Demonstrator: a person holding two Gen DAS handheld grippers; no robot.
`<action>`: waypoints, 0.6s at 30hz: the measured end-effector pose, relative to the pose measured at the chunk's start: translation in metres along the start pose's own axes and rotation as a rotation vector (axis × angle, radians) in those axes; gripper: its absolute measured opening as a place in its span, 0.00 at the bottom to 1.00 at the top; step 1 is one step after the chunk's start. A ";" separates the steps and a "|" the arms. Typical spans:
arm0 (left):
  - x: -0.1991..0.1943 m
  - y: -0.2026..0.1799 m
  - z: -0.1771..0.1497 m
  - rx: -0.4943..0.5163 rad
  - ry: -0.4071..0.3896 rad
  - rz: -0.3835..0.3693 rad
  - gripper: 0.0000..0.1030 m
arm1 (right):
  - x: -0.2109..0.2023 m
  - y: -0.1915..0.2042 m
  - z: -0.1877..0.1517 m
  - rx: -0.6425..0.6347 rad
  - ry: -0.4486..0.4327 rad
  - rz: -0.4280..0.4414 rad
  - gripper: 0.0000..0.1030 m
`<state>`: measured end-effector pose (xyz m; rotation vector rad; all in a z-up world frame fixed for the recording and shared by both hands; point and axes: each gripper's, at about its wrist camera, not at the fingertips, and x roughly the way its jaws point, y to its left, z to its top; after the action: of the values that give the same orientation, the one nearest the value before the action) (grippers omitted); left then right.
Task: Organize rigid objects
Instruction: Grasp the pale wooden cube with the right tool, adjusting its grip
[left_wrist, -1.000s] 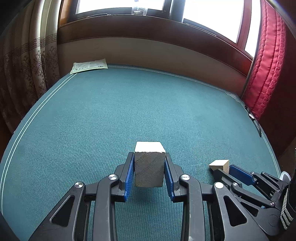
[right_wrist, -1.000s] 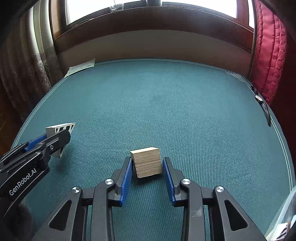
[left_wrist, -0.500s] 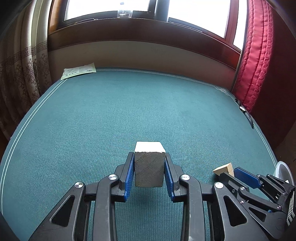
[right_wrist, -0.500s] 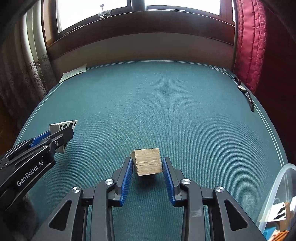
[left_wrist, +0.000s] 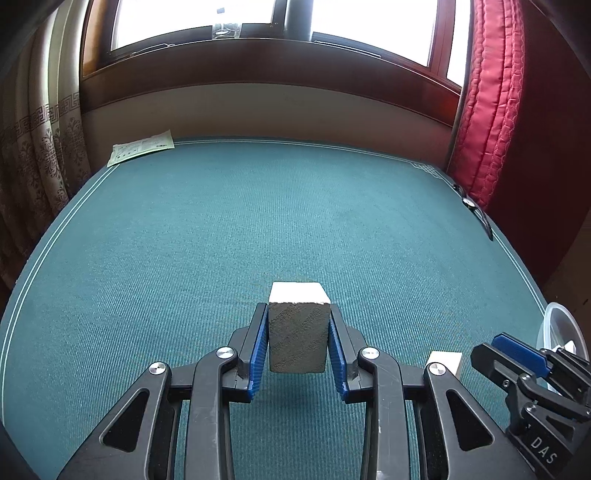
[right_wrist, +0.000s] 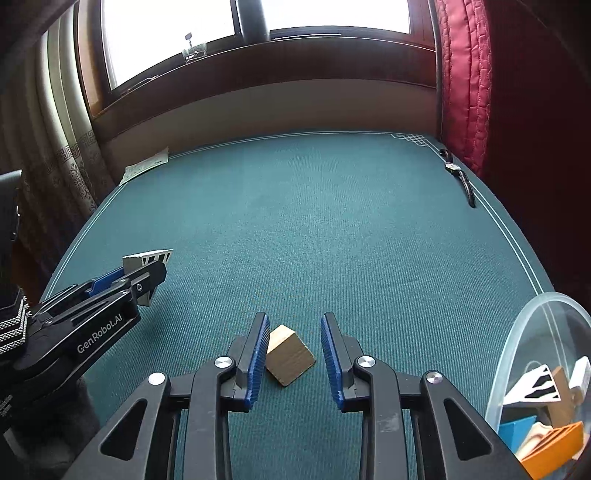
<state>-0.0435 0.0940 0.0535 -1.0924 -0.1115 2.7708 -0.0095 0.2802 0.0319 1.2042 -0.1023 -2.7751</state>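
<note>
In the left wrist view we see the left gripper (left_wrist: 298, 334) clamped on a pale rectangular wooden block (left_wrist: 298, 328), both blue pads pressed flat against its sides, above the teal ribbed tablecloth (left_wrist: 258, 221). The right wrist view adds what the first cannot: a face of that block carries black stripes (right_wrist: 155, 256).

The right gripper (right_wrist: 293, 347) stands open, its jaws spread around a small tan wooden cube (right_wrist: 289, 353). The cube lies tilted on the cloth, touching or nearly touching the left pad and clear of the right one. In the left wrist view this cube shows only as a pale corner (left_wrist: 445, 361) behind the gripper frame, so its pose cannot be judged there.

Only the right wrist view shows the contents of the clear round plastic container (right_wrist: 517, 332) at the right table edge: blue, orange, tan and striped blocks. The left wrist view shows merely its rim (left_wrist: 554, 314).

A black-strapped wristwatch (right_wrist: 460, 177) and a printed paper sheet (left_wrist: 142, 150) lie near the far edge, well apart.
</note>
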 end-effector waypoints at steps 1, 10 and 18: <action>0.000 -0.001 0.000 0.003 0.001 -0.001 0.30 | -0.003 -0.003 -0.001 0.006 -0.002 0.004 0.30; -0.002 -0.006 -0.004 0.021 -0.003 -0.005 0.30 | 0.004 -0.014 -0.011 0.060 0.037 0.077 0.52; -0.002 -0.006 -0.004 0.021 -0.004 -0.006 0.30 | 0.026 -0.001 -0.009 -0.049 0.050 0.067 0.53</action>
<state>-0.0388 0.0992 0.0524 -1.0795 -0.0856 2.7620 -0.0205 0.2777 0.0065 1.2337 -0.0678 -2.6728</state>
